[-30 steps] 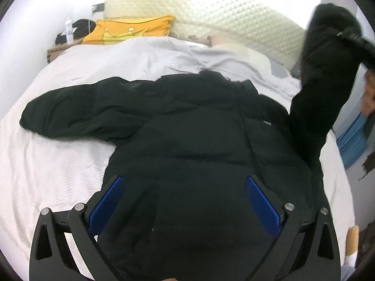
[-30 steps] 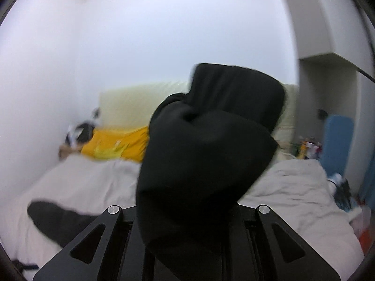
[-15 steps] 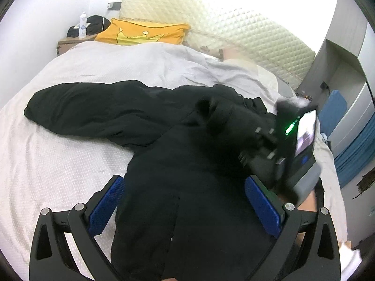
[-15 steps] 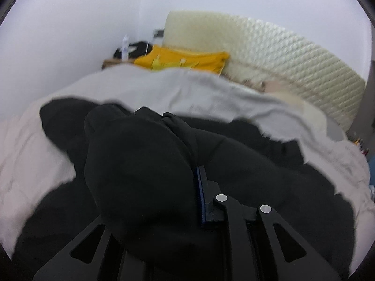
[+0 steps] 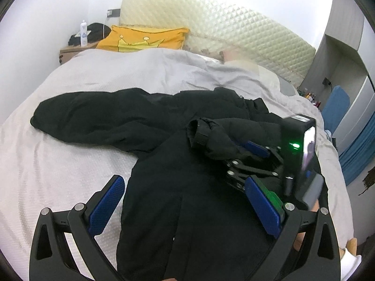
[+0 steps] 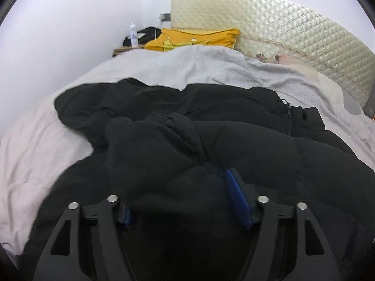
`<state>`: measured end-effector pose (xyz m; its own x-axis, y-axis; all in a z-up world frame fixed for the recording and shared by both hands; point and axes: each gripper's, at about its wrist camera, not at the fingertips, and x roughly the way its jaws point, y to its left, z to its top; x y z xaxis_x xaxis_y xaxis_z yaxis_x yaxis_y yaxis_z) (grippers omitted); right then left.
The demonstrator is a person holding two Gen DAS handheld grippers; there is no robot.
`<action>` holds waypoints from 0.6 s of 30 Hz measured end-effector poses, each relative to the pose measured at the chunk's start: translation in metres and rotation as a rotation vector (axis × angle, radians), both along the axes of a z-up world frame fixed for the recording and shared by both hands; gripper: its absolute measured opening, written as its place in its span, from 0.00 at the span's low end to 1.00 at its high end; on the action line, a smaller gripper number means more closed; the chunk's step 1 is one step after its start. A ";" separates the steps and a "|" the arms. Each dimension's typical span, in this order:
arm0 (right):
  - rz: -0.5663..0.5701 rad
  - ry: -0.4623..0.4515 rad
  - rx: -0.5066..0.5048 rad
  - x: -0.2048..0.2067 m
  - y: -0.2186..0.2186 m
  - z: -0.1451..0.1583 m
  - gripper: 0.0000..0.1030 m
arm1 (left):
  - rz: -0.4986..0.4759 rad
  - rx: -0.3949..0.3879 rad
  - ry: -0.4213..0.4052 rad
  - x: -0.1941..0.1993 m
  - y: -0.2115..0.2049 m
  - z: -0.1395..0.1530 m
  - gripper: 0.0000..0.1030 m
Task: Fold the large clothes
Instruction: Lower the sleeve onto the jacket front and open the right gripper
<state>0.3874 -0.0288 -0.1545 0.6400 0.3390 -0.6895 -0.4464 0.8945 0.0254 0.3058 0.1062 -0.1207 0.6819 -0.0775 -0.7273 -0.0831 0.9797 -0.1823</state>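
Note:
A black puffer jacket (image 5: 187,201) lies spread on the bed, its left sleeve (image 5: 93,114) stretched out to the left. Its right sleeve (image 5: 211,135) is folded across the chest, cuff pointing left. My right gripper (image 5: 236,154) rests low on that sleeve with its jaws opening. In the right wrist view the puffy sleeve (image 6: 164,145) still bulges between the right gripper (image 6: 180,187) fingers, hiding most of the left pad. My left gripper (image 5: 184,182) hovers open over the jacket's lower body, holding nothing.
A grey blanket (image 5: 145,70) covers the far half of the bed. A yellow pillow (image 5: 145,39) leans on the quilted headboard (image 5: 234,30). A nightstand with a bottle (image 5: 83,32) stands at the far left. A wardrobe (image 5: 346,53) and blue items are on the right.
My right gripper came down from high on the right, carrying the sleeve, and laid it across the jacket's chest. Its jaws went from shut to wide apart. The left gripper barely moved.

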 end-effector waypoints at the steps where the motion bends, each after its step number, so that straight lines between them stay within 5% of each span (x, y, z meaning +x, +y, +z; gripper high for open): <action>1: 0.002 0.000 0.006 -0.006 -0.004 0.004 0.64 | 0.000 0.002 -0.002 -0.002 -0.001 0.002 0.99; 18: -0.184 -0.189 0.109 -0.132 -0.114 0.149 0.64 | -0.064 0.072 -0.110 -0.070 -0.066 0.077 0.99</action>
<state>0.2557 -0.1428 -0.0051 0.8113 0.2712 -0.5179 -0.2831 0.9574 0.0578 0.2358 0.0404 -0.0437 0.7529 -0.0737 -0.6540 -0.0036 0.9932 -0.1161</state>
